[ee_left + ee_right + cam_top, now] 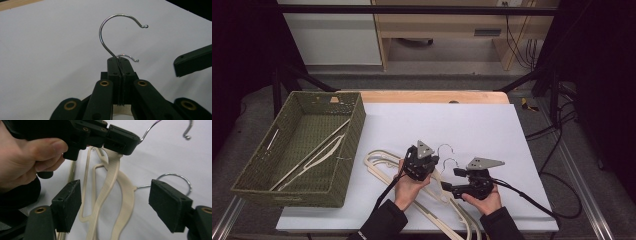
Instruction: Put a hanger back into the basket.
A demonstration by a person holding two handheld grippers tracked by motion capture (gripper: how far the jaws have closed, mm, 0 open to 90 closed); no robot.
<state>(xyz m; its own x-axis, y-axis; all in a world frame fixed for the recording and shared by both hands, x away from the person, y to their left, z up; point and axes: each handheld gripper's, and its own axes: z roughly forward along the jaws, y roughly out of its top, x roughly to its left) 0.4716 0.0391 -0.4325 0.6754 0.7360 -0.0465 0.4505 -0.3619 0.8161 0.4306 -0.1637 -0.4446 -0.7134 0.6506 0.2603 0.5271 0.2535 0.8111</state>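
Observation:
Several cream plastic hangers (382,162) with metal hooks lie on the white sheet. My left gripper (430,158) (119,62) (122,141) is shut on the neck of one hanger (111,173), lifting that end; its wire hook (100,32) rises from the closed jaws. A second hanger (126,195) lies flat below, its hook (126,55) (175,174) resting on the sheet. My right gripper (451,181) (117,192) is open, its jaws standing on either side of that second hanger's neck without touching it.
A green woven basket (357,130) stands at the left of the table with a few cream hangers (319,152) inside. The white sheet (472,125) covers the table, with its wooden edge at the back. Cables trail off to the right.

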